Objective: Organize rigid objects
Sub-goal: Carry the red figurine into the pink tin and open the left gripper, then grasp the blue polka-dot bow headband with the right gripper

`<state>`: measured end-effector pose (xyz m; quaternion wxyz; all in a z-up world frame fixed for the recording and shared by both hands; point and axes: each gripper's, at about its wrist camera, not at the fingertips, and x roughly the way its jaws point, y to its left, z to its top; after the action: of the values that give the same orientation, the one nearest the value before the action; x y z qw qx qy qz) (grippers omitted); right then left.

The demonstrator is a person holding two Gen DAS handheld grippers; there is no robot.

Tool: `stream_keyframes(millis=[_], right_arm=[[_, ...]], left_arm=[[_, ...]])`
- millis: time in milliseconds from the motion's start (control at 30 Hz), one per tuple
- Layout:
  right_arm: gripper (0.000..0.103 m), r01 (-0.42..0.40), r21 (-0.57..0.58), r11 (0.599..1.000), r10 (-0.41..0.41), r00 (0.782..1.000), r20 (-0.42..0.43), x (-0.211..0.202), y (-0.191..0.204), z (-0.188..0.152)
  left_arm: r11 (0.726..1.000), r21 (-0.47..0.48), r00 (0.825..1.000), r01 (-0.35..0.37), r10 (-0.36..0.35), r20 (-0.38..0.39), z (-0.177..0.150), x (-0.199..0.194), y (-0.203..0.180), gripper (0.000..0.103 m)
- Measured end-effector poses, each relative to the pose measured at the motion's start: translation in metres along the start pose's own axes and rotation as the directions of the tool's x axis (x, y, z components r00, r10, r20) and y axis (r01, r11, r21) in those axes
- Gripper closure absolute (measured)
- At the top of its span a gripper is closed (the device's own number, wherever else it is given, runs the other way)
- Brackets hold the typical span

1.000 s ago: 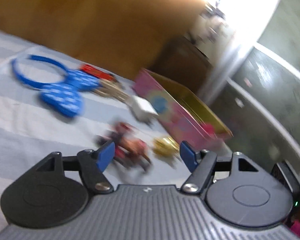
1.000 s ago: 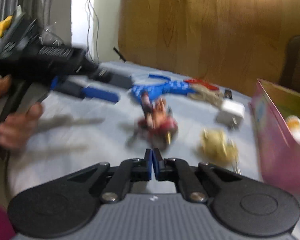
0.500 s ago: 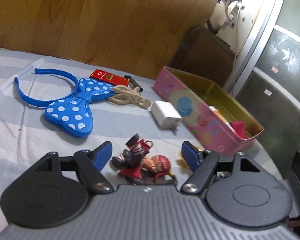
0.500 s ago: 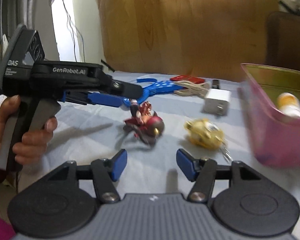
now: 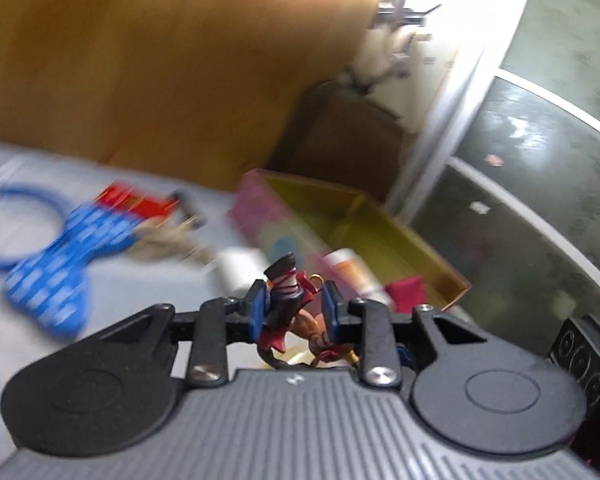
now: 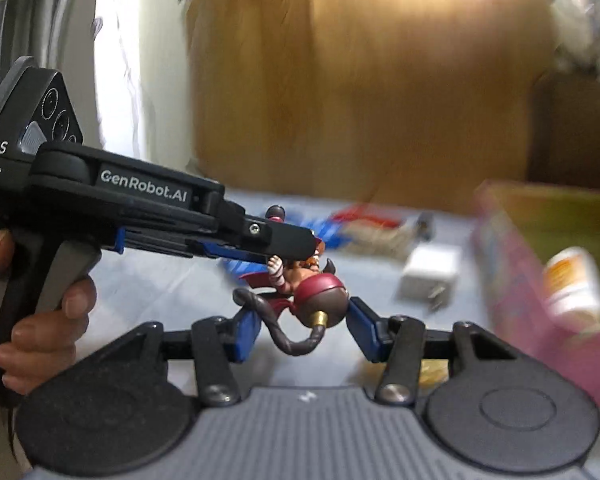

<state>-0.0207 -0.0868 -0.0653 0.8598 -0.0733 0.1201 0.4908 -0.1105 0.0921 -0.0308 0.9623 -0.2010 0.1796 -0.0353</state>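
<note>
A home is suggested, most likely a bedroom or living room. A soft surface covered with a grey-and-white striped sheet point(image 5: 16, 344) is seen, backed by a wood-grain panel point(image 5: 140, 60) like a headboard. Personal odds and ends are scattered on it: a blue polka-dot bow headband point(image 5: 56, 264), a white phone charger point(image 6: 430, 270), a pink printed storage tin point(image 5: 380, 232). A glass sliding door point(image 5: 520, 184) is seen at the side.
</note>
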Motion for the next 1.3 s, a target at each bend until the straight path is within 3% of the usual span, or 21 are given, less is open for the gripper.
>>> stream_keyframes(millis=[200,333,467,533,600,667,800,967,1067,1167,1300], right_arm=[[0.055,0.151,0.06,0.987,-0.155,0.984,0.083,-0.026,-0.057,0.012],[0.055,0.233,0.126,0.964,-0.243,0.967,0.072,-0.03,-0.101,0.009],[0.055,0.268,0.203,0.942,-0.277,0.961,0.02,-0.026,-0.14,0.004],[0.055,0.291,0.224,0.93,-0.296,0.955,-0.015,-0.015,-0.155,0.003],[0.054,0.378,0.181,0.908,-0.377,0.925,-0.039,-0.003,-0.162,0.002],[0.053,0.481,0.149,0.864,-0.481,0.876,-0.039,0.004,-0.168,0.001],[0.053,0.449,0.225,0.865,-0.459,0.888,-0.008,-0.002,-0.183,-0.003],[0.053,0.413,0.257,0.874,-0.435,0.9,0.03,-0.02,-0.163,-0.008],[0.053,0.383,0.263,0.885,-0.412,0.909,0.065,-0.028,-0.147,-0.004],[0.053,0.331,0.251,0.91,-0.366,0.924,0.107,-0.034,-0.128,0.004],[0.053,0.23,0.194,0.954,-0.256,0.959,0.124,-0.024,-0.094,0.018]], left_arm=[[0.993,0.08,0.996,0.09,-0.087,-0.034,0.021,0.067,-0.055,0.071],[0.988,0.106,0.991,0.11,-0.101,-0.088,0.023,0.119,-0.082,0.071],[0.987,0.131,0.988,0.096,-0.078,-0.132,0.022,0.159,-0.096,0.07],[0.987,0.135,0.986,0.084,-0.062,-0.157,0.022,0.171,-0.094,0.055],[0.988,0.141,0.987,0.063,-0.04,-0.157,0.023,0.175,-0.094,0.052],[0.986,0.156,0.989,0.051,-0.028,-0.143,0.023,0.17,-0.092,0.05],[0.985,0.17,0.995,0.032,-0.015,-0.102,0.025,0.149,-0.081,0.05],[0.994,0.106,0.999,-0.005,0.011,-0.053,0.024,0.106,-0.042,0.05],[0.996,0.058,0.998,-0.063,0.065,-0.02,0.021,0.075,-0.008,0.05],[0.986,0.016,0.986,-0.163,0.163,0.023,0.016,0.037,0.034,0.05],[0.953,-0.054,0.951,-0.298,0.301,0.068,0.007,-0.007,0.089,0.05]])
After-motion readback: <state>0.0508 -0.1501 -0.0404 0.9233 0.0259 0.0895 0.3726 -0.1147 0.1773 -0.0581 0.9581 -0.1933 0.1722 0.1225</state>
